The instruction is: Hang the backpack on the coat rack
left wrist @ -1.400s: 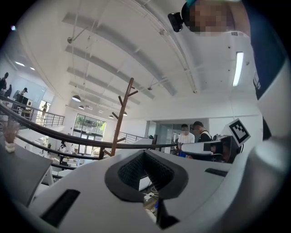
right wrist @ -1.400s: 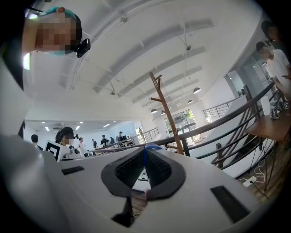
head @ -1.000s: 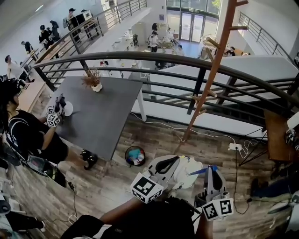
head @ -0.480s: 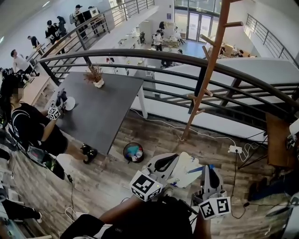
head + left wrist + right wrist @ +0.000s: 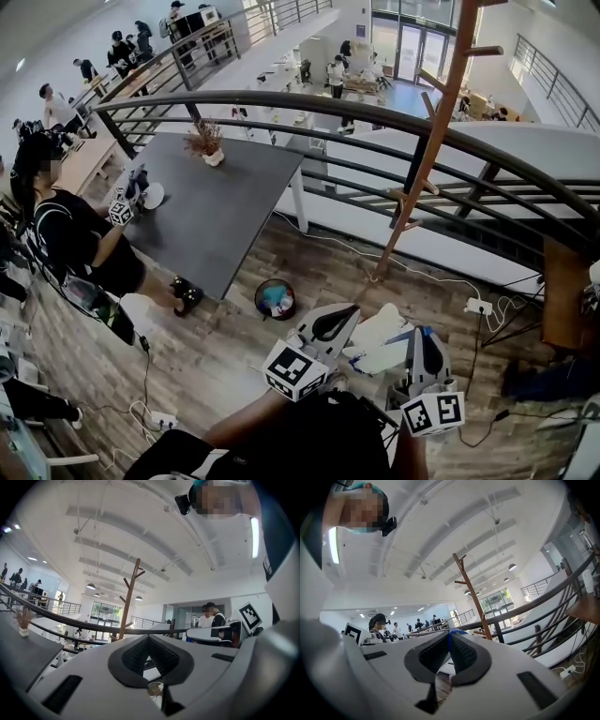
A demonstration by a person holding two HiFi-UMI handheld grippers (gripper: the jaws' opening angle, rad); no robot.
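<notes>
Left gripper: jaws pressed together, tips against the pale white fabric backpack, no cloth visible between them; backpack sits low, between both grippers; right gripper: jaws clamped on the thin blue strap; tall brown wooden coat rack stands beyond, by the dark curved railing, well apart from the backpack.

The coat rack runs past the top edge of the head view, so I can't see its crown. My left claw and right claw cover much of the backpack, and I can't make out its full shape. In the right gripper view, only a sliver of blue strap shows between my pressed-together jaws. The contents of the round bin are too small to name.
</notes>
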